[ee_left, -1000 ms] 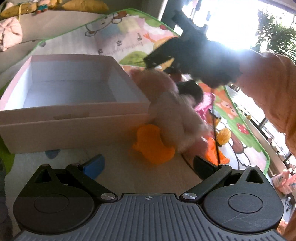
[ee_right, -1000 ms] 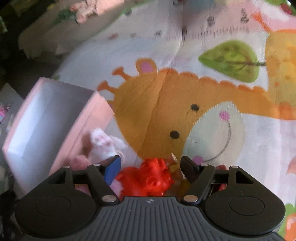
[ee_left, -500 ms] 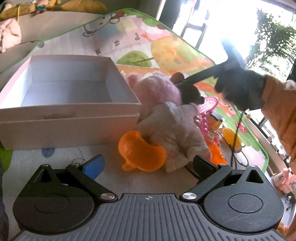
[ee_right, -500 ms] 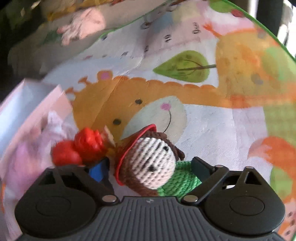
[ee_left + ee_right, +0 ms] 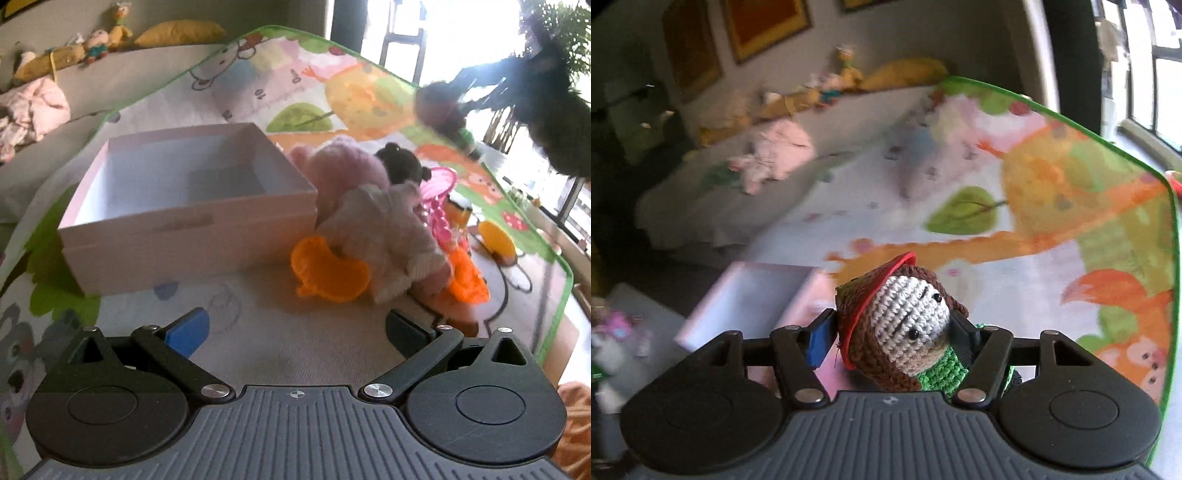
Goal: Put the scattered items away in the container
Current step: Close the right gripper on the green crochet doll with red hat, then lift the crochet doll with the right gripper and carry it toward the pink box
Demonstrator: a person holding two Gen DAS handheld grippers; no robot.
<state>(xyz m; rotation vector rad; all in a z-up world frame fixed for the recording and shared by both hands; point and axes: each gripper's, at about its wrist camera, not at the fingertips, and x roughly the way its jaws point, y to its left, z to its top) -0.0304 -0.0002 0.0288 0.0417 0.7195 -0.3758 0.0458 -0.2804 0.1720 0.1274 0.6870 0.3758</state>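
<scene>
Lifted since the earlier frame, the right gripper [image 5: 476,99] now hangs blurred high at the left view's far right with the doll [image 5: 441,110] off the mat [image 5: 258,332]. Below, the left gripper [image 5: 295,328] is spread over bare mat, the box [image 5: 192,229] standing open ahead, plush toys [image 5: 373,229] just beside its right wall.

Right view: the jaws of the right gripper [image 5: 892,332] are closing on the doll [image 5: 905,332], pads on both sides of its head. Its face looks up and right, body running down-right toward the camera. Beyond lie the box [image 5: 746,295] at left, the mat [image 5: 1071,240] and a sofa [image 5: 812,129].
</scene>
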